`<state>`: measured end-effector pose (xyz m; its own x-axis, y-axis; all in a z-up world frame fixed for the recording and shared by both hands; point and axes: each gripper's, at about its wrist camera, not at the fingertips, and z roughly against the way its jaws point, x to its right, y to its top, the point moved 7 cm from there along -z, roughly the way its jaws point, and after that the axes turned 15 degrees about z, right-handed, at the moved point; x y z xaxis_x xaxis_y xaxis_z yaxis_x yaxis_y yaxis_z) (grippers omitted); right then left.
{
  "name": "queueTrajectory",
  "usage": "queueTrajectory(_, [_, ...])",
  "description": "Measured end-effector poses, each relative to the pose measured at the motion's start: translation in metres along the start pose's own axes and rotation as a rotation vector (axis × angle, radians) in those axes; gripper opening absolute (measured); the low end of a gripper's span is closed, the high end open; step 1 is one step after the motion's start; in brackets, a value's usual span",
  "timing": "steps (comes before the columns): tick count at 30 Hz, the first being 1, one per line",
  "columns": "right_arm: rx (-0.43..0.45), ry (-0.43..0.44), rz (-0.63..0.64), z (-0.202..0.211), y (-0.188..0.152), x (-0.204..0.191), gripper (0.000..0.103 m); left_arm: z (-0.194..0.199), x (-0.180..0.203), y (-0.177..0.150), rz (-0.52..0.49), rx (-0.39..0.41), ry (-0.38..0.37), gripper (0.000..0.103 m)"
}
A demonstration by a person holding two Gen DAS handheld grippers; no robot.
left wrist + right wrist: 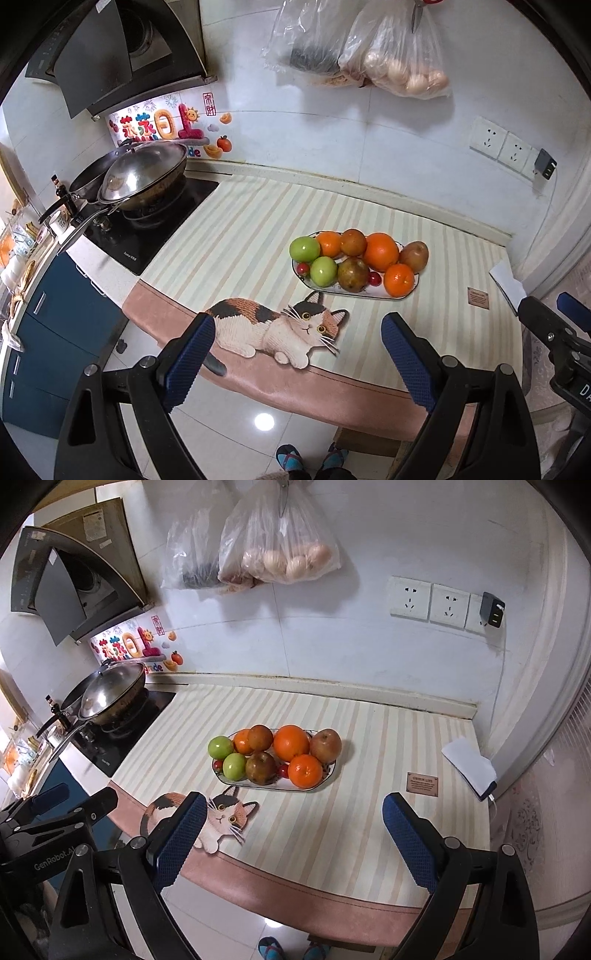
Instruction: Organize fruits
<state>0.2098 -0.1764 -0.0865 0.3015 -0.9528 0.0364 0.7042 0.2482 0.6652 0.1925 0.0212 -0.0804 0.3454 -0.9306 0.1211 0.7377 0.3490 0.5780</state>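
Both of my tongs stand back from the worktop [369, 738], off its near edge. The left tongs [295, 332] are spread wide and hold nothing. The right tongs [291, 812] are likewise spread wide and empty.

Landmark: the oval plate [330, 771], which sits on the striped mat near the middle of the worktop. All the fruit is heaped on it:
- two green apples [221, 747] at the plate's left end;
- a large orange [291, 743] at the back centre, and a smaller orange [305, 771] at the front right rim;
- a third orange and several brownish-red fruits [261, 767] packed between them;
- two small red fruits [283, 770] wedged low at the front, partly hidden.

Beyond the plate's left side stands the stove with a lidded wok [110, 694]. In front of the plate lies the cat print [225, 816] on the mat. To its right lie a white paper and a small brown label.

Risks, as I judge them:
- The heap is tight, with pieces leaning on one another. Lifting a supporting piece may send its neighbours rolling off the rim.
- Round, smooth skins may slip from flat pads if gripped off centre.
- The small red fruits are low and crowded, so the fingers may knock larger fruit in reaching them.
- A sideways push may slide the plate on the mat.
- No destination container is visible, so the sorting place is uncertain.
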Motion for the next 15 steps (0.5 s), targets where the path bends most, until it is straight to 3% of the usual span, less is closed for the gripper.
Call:
queueTrajectory(14, [-0.019, -0.005, 0.015, -0.023, 0.002, -0.006, 0.098, -0.014, 0.001, 0.001, 0.001, -0.016, 0.006, 0.092])
queueTrajectory(15, [-0.021, -0.007, 0.016, -0.024, 0.002, -0.006, 0.099, -0.013, 0.001, 0.001, 0.005, -0.013, -0.001, 0.096])
